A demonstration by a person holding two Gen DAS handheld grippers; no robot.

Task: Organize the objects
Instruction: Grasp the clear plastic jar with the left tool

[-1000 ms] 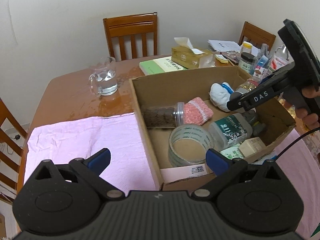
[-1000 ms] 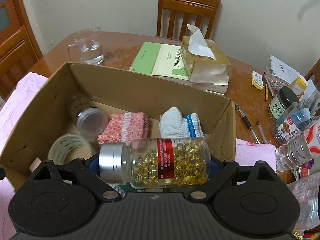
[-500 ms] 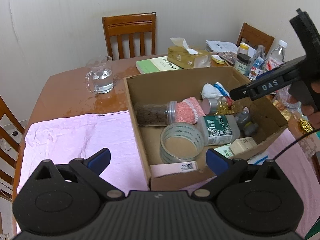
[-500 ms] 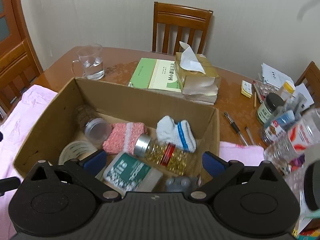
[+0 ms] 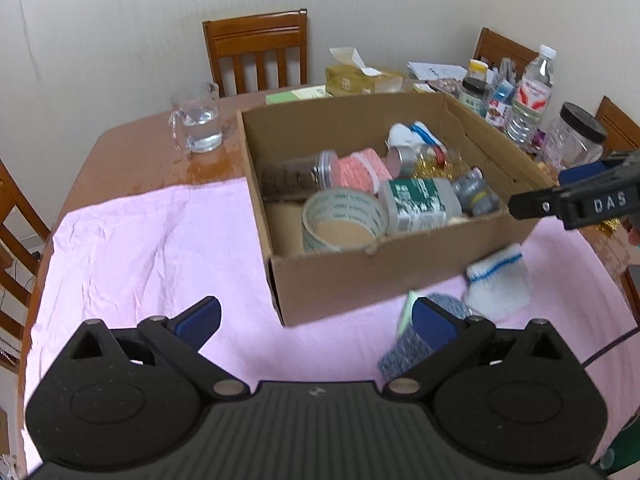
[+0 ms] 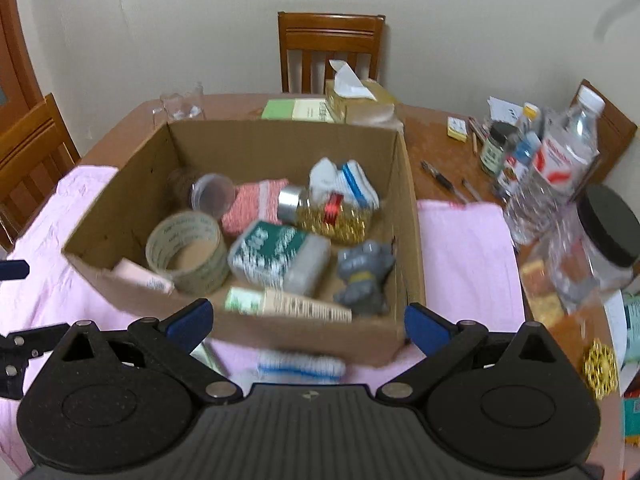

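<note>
both my tongs, left (image 5: 316,318) and right (image 6: 306,322), gape empty; i'd drop squarely over the white sock (image 5: 496,282) beside the box (image 5: 400,276), pinching its middle.

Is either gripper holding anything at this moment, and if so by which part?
Nothing is held. The left gripper and the right gripper are both open with empty jaws. The clear bottle of yellow capsules lies inside the brown cardboard box.

Left gripper (image 5: 316,320) open, empty, before cardboard box (image 5: 360,276)
</note>
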